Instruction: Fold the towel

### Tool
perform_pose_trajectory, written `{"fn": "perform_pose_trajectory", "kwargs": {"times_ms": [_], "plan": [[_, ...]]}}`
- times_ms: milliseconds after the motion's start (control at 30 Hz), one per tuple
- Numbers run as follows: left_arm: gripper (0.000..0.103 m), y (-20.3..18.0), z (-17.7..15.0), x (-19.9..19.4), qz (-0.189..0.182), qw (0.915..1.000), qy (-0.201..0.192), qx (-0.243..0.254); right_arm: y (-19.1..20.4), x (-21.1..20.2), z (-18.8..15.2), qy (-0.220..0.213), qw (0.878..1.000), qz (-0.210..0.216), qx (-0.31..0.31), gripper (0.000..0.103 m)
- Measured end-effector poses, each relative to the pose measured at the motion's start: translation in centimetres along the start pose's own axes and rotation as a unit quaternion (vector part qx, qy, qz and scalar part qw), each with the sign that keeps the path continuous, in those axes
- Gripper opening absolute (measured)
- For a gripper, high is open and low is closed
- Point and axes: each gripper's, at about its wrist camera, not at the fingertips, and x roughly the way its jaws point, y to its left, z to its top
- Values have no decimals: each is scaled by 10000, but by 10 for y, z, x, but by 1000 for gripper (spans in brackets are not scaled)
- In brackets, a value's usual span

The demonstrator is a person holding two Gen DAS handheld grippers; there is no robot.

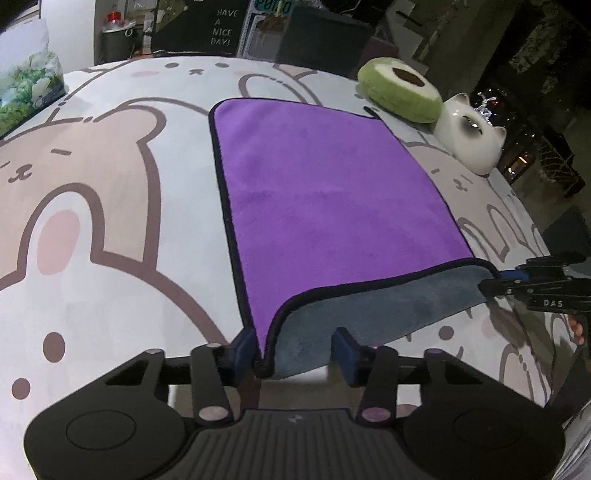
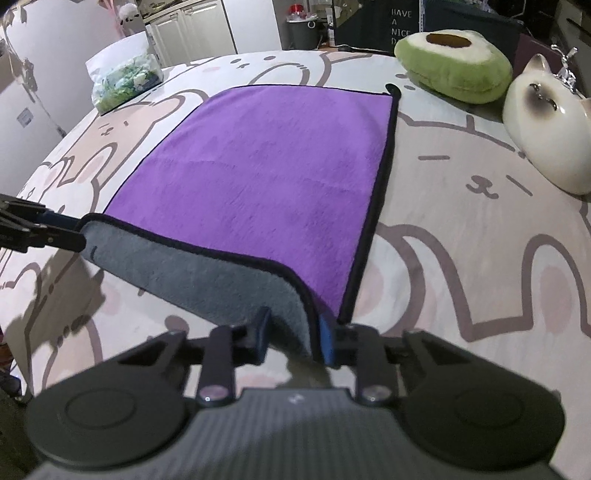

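Cartoon-print tabletop (image 1: pixel 92 277) carrying a purple towel (image 1: pixel 314 192), flat at centre, its near edge lifted grey side up. Far right: avocado cushion (image 1: pixel 400 90) and cat figurine (image 1: pixel 467 142); far left: tissue pack (image 2: pixel 125 79). Left tool (image 1: pixel 293 349) and right tool (image 2: pixel 291 339), fingers spread, each straddle a near corner.

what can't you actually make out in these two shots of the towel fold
- Left wrist view: whether the left gripper pinches the towel; its fingers stand apart, and the lifted corner hides contact.
- Right wrist view: the right gripper's grip; the grey underside covers the pads.
- Both views: the table under the raised edge.
- Left wrist view: the sign, partly cut off.
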Motion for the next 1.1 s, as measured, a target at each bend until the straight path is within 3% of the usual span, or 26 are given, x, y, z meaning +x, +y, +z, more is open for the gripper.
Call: {"fn": "perform_pose_trajectory", "kwargs": {"times_ms": [167,400,833,1100], "plan": [[21,4,1,2,74,9999,60,-58,-1,-1,0,55,10000,21,59,15],[6,3,0,6,190,9997,168,35,-3,0,0,100,9999,23,99,9],[5,-6,16,-26,184,9980,-577,202,-9,-24,9,-407,9988,68,280,5],[4,-3,45,-29,267,9959,-770,404,-10,-34,32,-626,9978,82,190,5]]}}
